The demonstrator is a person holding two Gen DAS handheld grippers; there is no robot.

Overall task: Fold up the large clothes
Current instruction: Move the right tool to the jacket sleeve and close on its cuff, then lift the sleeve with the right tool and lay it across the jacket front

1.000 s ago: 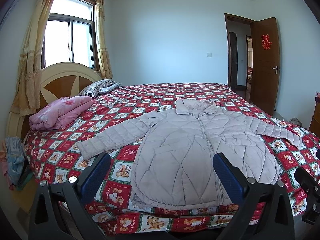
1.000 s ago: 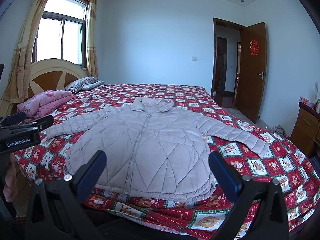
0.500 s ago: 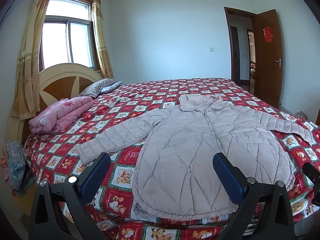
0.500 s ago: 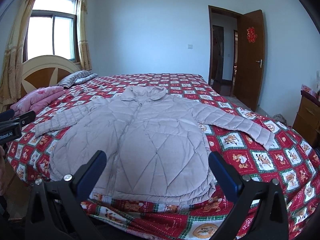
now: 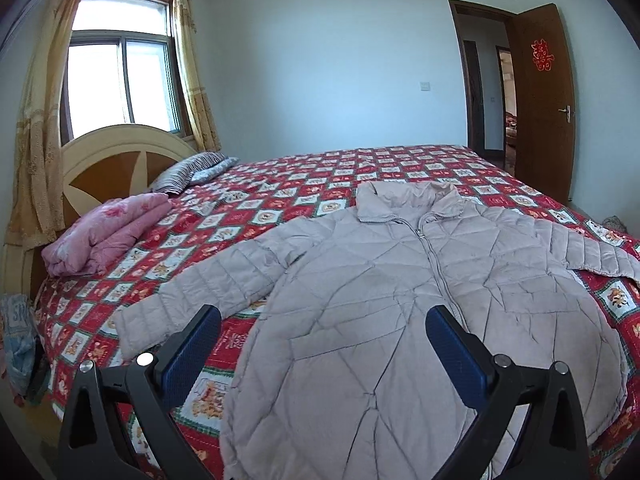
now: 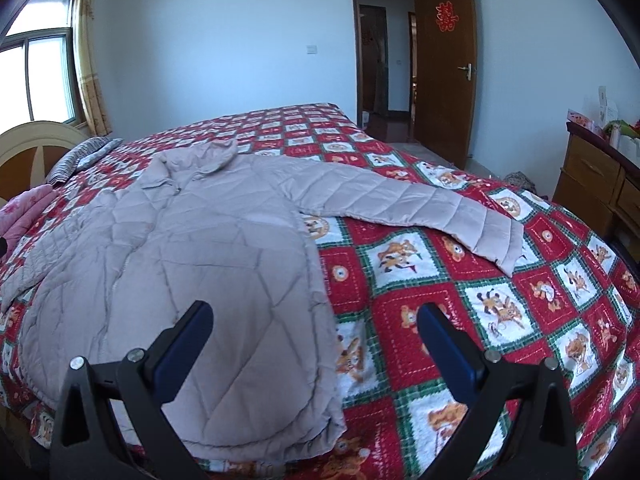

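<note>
A pale grey-pink quilted jacket (image 5: 372, 304) lies flat and zipped on the bed, collar away from me, both sleeves spread out. My left gripper (image 5: 322, 344) is open and empty, held above the jacket's lower left part, near its left sleeve (image 5: 192, 296). In the right wrist view the jacket (image 6: 192, 256) fills the left side. My right gripper (image 6: 314, 340) is open and empty above the jacket's lower right hem edge. The right sleeve (image 6: 420, 208) stretches out over the bedspread.
The bed has a red patterned bedspread (image 6: 500, 308). A folded pink quilt (image 5: 108, 232) and striped pillows (image 5: 192, 164) lie by the headboard (image 5: 100, 160). A wooden cabinet (image 6: 596, 184) stands right of the bed. An open door (image 6: 444, 64) is at the back.
Both grippers have moved in closer over the bed. The left one now looks more at the jacket's left side, the right one has swung right toward the right sleeve. Both stay open.
</note>
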